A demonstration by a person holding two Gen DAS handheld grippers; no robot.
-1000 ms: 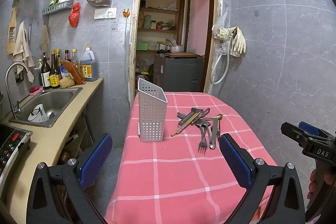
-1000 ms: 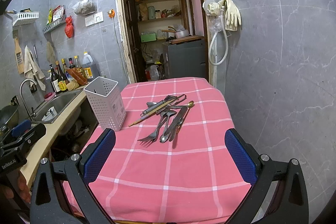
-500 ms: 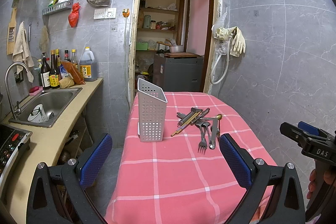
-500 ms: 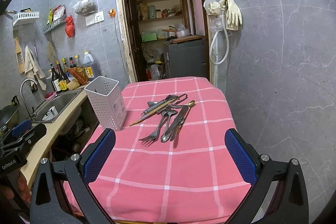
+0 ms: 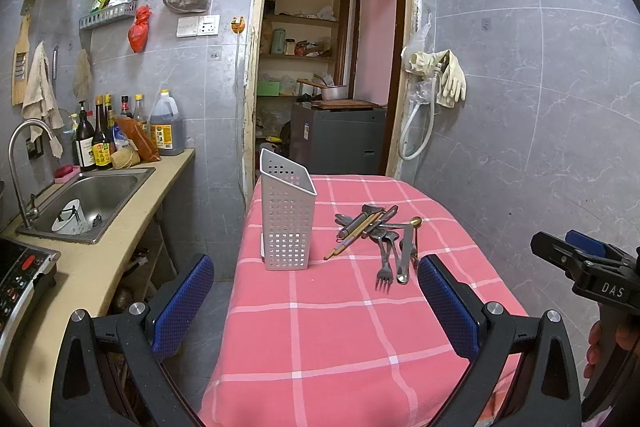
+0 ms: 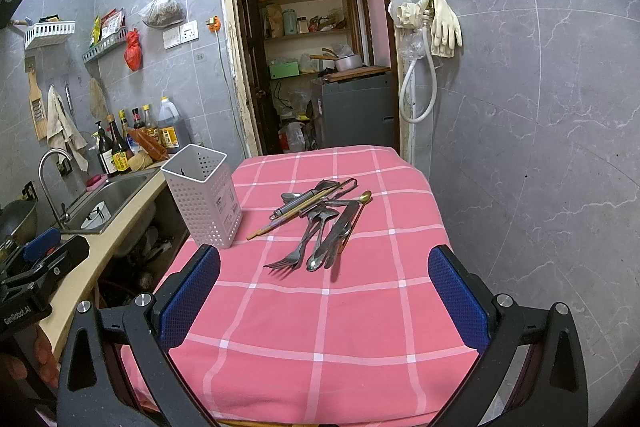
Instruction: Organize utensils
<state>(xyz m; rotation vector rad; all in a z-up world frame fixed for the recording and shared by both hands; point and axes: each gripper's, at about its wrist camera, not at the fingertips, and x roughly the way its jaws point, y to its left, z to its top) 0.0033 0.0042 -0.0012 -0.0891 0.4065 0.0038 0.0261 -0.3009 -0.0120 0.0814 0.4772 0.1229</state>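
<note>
A pile of utensils (image 5: 380, 235) (image 6: 320, 219) lies on the pink checked tablecloth (image 5: 332, 327) (image 6: 320, 327): forks, spoons, a peeler and chopsticks. To its left a white perforated utensil holder (image 5: 286, 223) (image 6: 204, 199) stands upright, and no utensils show in it. My left gripper (image 5: 316, 299) hangs open before the table's near edge, nothing between its blue pads. My right gripper (image 6: 324, 291) is also open and empty, well short of the pile. Each gripper shows at the edge of the other's view, the right one (image 5: 584, 271) and the left one (image 6: 36, 267).
A counter with a steel sink (image 5: 88, 195), faucet (image 5: 24, 155) and bottles (image 5: 104, 143) runs along the left. Grey tiled walls close in on the right. An open doorway (image 5: 328, 67) to a pantry lies beyond the table. A hand (image 5: 608, 343) holds the right gripper.
</note>
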